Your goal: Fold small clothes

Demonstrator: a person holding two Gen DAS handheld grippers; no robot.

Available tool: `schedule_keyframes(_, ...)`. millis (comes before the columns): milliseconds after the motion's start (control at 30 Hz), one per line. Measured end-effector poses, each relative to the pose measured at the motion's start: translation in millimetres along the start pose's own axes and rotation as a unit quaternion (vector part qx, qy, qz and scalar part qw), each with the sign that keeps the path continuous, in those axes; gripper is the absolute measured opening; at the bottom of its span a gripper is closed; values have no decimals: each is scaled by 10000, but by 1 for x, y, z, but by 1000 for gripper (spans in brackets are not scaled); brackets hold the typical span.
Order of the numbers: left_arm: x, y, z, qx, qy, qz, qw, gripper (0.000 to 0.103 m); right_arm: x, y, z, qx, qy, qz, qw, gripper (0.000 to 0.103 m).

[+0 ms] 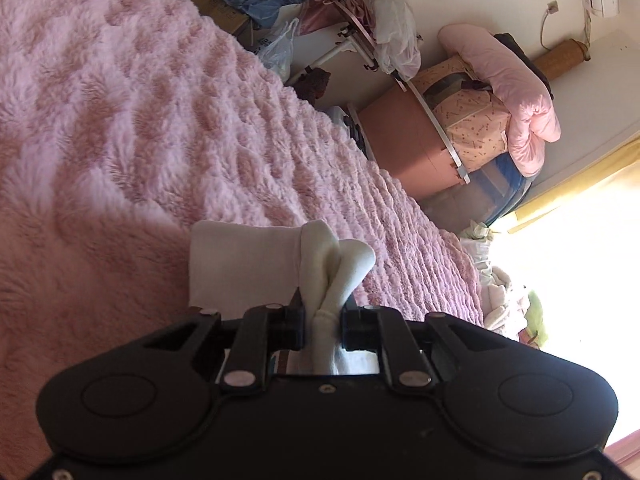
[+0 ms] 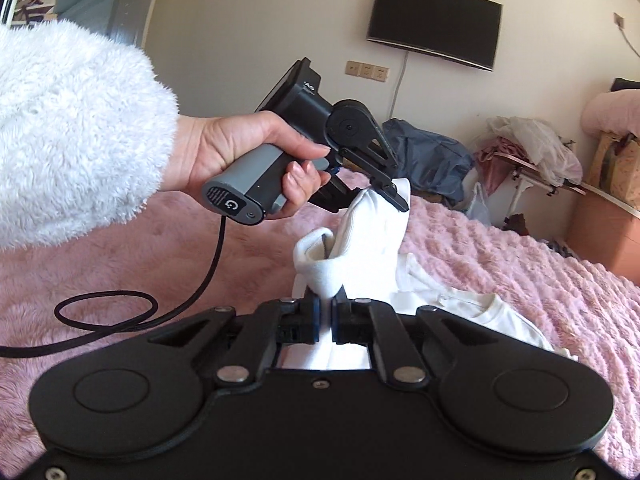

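Right wrist view, bottom centre: right gripper [image 2: 326, 316], fingers closed tight on one end of a white sock [image 2: 368, 232]. From there the sock's long axis runs up and slightly right to the left gripper [image 2: 386, 194] at frame centre, whose fingers pinch the other end. The sock hangs between the two in the air above the bed [image 2: 520, 248], slack, with an open fold bulging to the left just above the right gripper. A hand [image 2: 248, 152] in a fluffy white sleeve [image 2: 72, 132] grips the left gripper's handle; a black cable [image 2: 132, 312] loops down from it onto the bed.

Left wrist view, bottom centre: left gripper [image 1: 324, 320], fingers narrow and clamped on bunched sock [image 1: 336, 268] fabric, which stands up and away from the camera; a flat part spreads to the left.

Behind the sock, right of centre: a white garment [image 2: 480, 312] lying on the pink blanket.

Far wall, upper right: a dark TV [image 2: 434, 24].
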State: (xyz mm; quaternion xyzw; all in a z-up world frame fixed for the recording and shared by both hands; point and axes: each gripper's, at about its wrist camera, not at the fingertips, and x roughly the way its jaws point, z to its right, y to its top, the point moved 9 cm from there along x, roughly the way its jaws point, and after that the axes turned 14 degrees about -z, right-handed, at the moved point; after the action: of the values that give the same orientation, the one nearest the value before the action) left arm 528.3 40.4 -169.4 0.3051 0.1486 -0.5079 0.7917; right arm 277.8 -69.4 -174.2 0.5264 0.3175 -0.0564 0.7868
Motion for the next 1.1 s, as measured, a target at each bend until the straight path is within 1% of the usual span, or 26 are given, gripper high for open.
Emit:
schedule_keyframes(133,41,-10,45,214,-11,-150,9997,12,-17,-15,45,383,-311,31,9988,5)
schedule_keyframes(300,101,-25,92,445,-2,-470,9979,12,-31,-41,100,910,-615,-27,9940,5)
schedule_keyframes(400,139,-36,113,602,154,-659,9959,12,-32,-59,128,1118,-747,-136,9908,5)
schedule_keyframes(500,174,-46,127,706,368,-840,9933,12,-33,-81,156,1588,-694,-283,9845,5)
schedule_keyframes(600,204,-53,134,728,480,-962,9915,12,-32,-98,177,1907,-716,-388,9783,5)
schedule_keyframes(667,222,-59,134,749,615,-1049,9897,12,-26,-109,193,2070,-760,-456,9743,5)
schedule_keyframes(767,242,-64,131,792,827,-1149,9868,12,-24,-121,206,2329,-697,-557,9684,5)
schedule_keyframes(900,257,-68,124,751,949,-1224,9851,12,-22,-134,211,2496,-685,-671,9636,5)
schedule_keyframes(1100,268,-72,120,742,1106,-1266,9830,13,-23,-149,211,2663,-676,-778,9584,5)
